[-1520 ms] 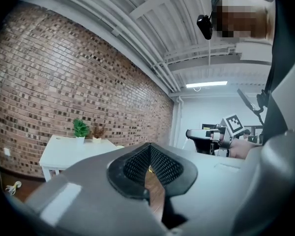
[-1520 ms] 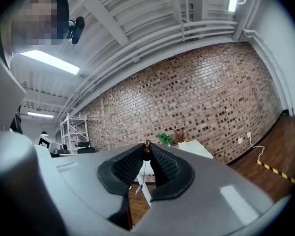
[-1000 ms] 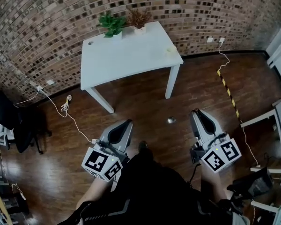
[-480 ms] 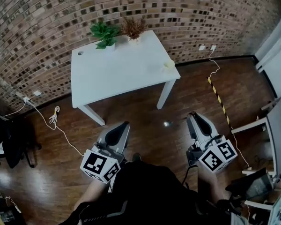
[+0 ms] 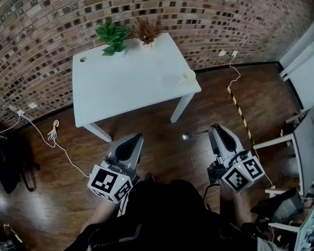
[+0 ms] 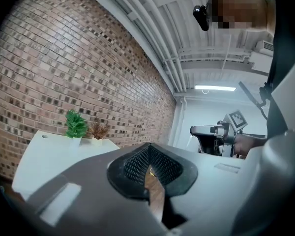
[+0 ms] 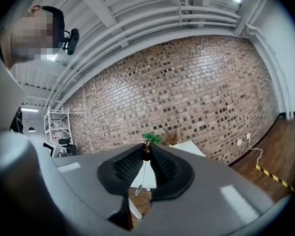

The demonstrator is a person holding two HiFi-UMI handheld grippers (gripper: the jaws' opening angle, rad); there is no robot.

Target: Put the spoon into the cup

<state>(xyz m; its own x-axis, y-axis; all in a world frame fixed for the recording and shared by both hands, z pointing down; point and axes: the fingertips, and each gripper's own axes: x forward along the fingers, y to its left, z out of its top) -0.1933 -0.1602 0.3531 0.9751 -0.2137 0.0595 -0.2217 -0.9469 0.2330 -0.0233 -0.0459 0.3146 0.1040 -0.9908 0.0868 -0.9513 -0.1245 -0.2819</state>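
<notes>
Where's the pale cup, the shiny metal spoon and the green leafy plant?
Pale cup (image 5: 188,77): head view, its mouth.
Shiny metal spoon (image 5: 186,136): head view, its bowl.
Green leafy plant (image 5: 112,36): head view, its leaves.

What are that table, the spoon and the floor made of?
Table: matte white all over, probably painted wood or laminate.
Spoon: shiny silver-grey, likely metal.
Floor: glossy brown planks with reflections, so wood or wood-look laminate.
</notes>
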